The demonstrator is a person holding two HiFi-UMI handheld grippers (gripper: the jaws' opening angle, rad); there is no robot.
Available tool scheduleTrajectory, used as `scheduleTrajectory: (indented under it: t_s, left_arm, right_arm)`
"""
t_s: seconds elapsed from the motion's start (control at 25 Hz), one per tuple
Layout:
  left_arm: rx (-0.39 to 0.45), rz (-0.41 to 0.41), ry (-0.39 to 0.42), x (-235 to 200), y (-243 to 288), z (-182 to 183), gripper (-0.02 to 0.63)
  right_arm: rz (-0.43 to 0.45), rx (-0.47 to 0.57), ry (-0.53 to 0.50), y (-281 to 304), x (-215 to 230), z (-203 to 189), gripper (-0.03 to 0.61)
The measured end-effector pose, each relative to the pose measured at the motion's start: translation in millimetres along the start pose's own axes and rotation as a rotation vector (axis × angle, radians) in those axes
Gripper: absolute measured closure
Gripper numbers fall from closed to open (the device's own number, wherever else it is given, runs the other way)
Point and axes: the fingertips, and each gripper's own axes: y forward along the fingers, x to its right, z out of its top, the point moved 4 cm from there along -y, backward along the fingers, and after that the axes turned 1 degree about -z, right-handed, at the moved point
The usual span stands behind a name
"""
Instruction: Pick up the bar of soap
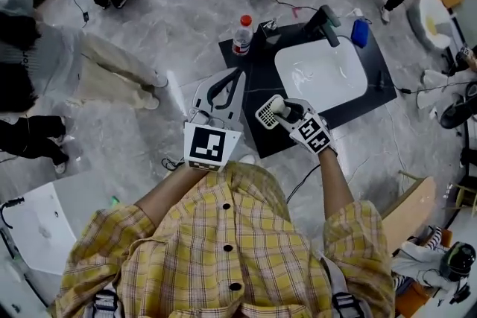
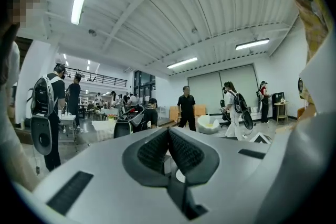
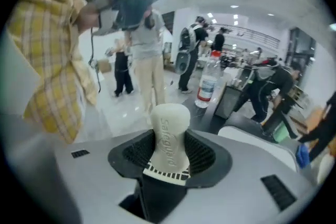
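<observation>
my left gripper (image 2: 168, 132) is held out ahead of my chest, pointing forward, its jaws pressed together with nothing between them. my right gripper (image 3: 169, 153) sits just beside it, angled forward and to the left, jaws clamped on the bar of soap (image 3: 170, 120), which stands up out of them. my left forearm (image 1: 160, 194) and right forearm (image 1: 333, 182) are both bare and bent in close.

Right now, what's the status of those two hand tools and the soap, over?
Right gripper shut on bar of soap, soap sticking up past the fingers. Left gripper shut, empty. Nothing else touching the soap.
</observation>
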Motion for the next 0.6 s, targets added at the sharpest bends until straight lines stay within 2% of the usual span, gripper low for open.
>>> scheduleTrajectory:
  t_s: [0.16, 0.32, 0.44, 0.6]
  left_arm:
    - [-0.011, -0.026, -0.008, 9, 5, 1, 0.604]
    - [-0.002, -0.052, 0.005, 22, 11, 6, 0.604]
    - [0.014, -0.062, 0.015, 27, 15, 10, 0.604]
    - [0.024, -0.075, 0.014, 30, 18, 10, 0.604]
  right_arm:
    - [-0.135, 0.282, 0.238, -35, 11, 43, 0.377]
    - [-0.266, 0.543, 0.395, -67, 27, 88, 0.377]
    - [-0.366, 0.659, 0.445, -89, 30, 117, 0.377]
    - [-0.5, 0.73, 0.456, -119, 27, 146, 0.377]
